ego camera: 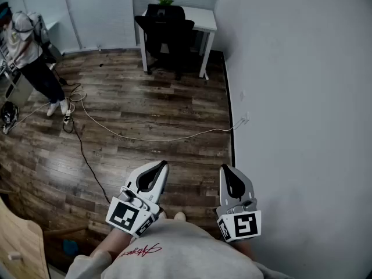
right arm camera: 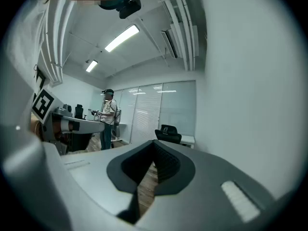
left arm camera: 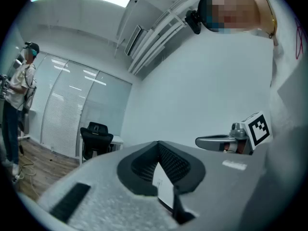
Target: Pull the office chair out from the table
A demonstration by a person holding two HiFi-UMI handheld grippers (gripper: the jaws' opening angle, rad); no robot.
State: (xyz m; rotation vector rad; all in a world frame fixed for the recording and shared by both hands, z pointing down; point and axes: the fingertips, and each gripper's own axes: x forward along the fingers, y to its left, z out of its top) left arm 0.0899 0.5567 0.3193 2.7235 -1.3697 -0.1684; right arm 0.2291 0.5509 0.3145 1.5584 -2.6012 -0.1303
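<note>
A black office chair [ego camera: 165, 31] is tucked under a small white table [ego camera: 203, 21] in the far corner of the room. It also shows small in the left gripper view as the chair [left arm camera: 95, 141] and in the right gripper view as the chair [right arm camera: 168, 134]. My left gripper [ego camera: 159, 166] and right gripper [ego camera: 228, 168] are held close to my body, far from the chair, pointing level toward it. Both are shut with nothing between their jaws.
A white cable [ego camera: 145, 135] and a black cable [ego camera: 87, 161] trail across the wooden floor between me and the chair. A person [ego camera: 29, 57] stands at the far left. A white wall [ego camera: 302, 97] runs along my right. A wooden surface [ego camera: 20, 243] sits near left.
</note>
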